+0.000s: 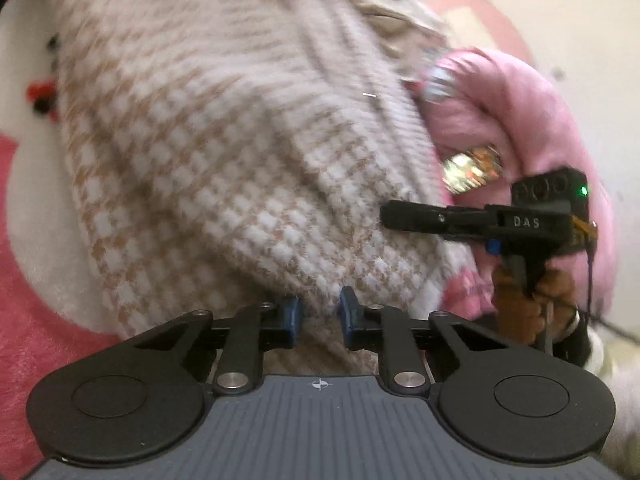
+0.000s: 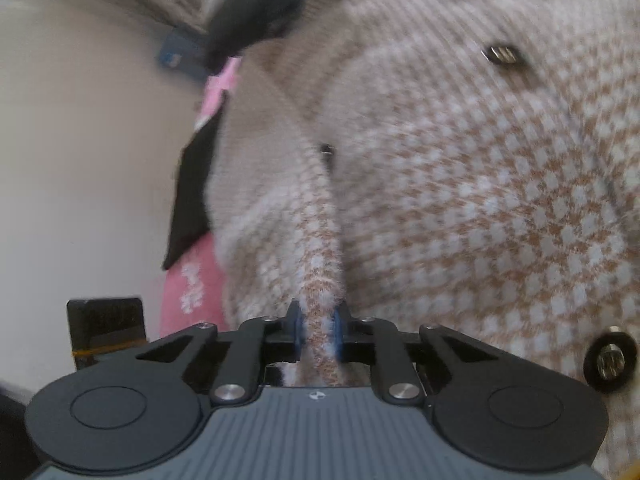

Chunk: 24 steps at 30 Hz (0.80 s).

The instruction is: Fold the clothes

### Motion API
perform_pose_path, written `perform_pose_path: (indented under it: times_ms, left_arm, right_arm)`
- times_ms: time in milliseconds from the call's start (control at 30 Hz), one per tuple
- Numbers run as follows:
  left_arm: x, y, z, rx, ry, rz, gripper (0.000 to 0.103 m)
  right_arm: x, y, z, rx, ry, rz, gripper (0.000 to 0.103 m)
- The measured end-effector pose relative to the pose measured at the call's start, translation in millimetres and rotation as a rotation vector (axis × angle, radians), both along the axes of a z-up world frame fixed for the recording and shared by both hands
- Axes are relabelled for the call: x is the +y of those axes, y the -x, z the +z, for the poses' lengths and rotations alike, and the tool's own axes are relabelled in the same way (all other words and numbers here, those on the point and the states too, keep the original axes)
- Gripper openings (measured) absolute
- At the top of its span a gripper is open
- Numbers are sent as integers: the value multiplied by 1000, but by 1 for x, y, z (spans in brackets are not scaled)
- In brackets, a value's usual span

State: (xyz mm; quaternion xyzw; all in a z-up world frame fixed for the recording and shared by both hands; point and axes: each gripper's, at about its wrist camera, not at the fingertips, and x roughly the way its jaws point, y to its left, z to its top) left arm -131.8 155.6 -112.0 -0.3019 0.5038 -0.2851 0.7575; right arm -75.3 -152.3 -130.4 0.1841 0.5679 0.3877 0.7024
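We think the knitted cardigan (image 1: 224, 152) could slip out or bunch up wrong from here. It is thick and fluffy, and each tool holds only a small bit of its edge — so a quick pull might tug the wool free. The pictures are blurry, which fits fast motion, and a fast swing could make the fold come out crooked. The buttons (image 2: 610, 360) might also catch on something and drag the cloth.

On the left side, we see the left gripper (image 1: 319, 316) with its blue pads (image 1: 290, 312) a little way apart. The cardigan's bottom edge hangs right down into the gap between them. We cannot tell if the pads really pinch the wool, because some space shows beside the cloth.

Farther right in that same view, we see the right gripper (image 1: 404, 216) from the side, poking into the cardigan's edge. Behind it sits a pink puffy garment (image 1: 532, 120), touching the cardigan. Under it all lies a pink and white blanket (image 1: 24, 208).

In the right wrist view, the right gripper (image 2: 319, 330) is squeezed together on a rolled-up strip of the cardigan's edge. The wool fills the space between the pads. The rest of the cardigan spreads up and to the right.
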Motion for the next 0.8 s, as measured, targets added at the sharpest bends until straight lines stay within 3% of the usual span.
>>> perform_pose_path:
  times_ms: [100,300,367,533,800]
  left_arm:
    - [-1,6,3,-8,-37,-60,18]
    - [4,14,-6,14,-124,-113,18]
    - [4,15,-7,22,-124,-115,18]
    - [1,15,-1,-8,-118,-153,18]
    - [-13,12,-13,-33,-182,-224,18]
  right_arm:
    - [1,20,10,-34,21,35,16]
    - [15,37,-7,0,43,60,16]
    - [23,40,-15,1,77,72,15]
    - [23,50,0,-49,83,102,15]
    - [23,58,-4,-85,153,120,15]
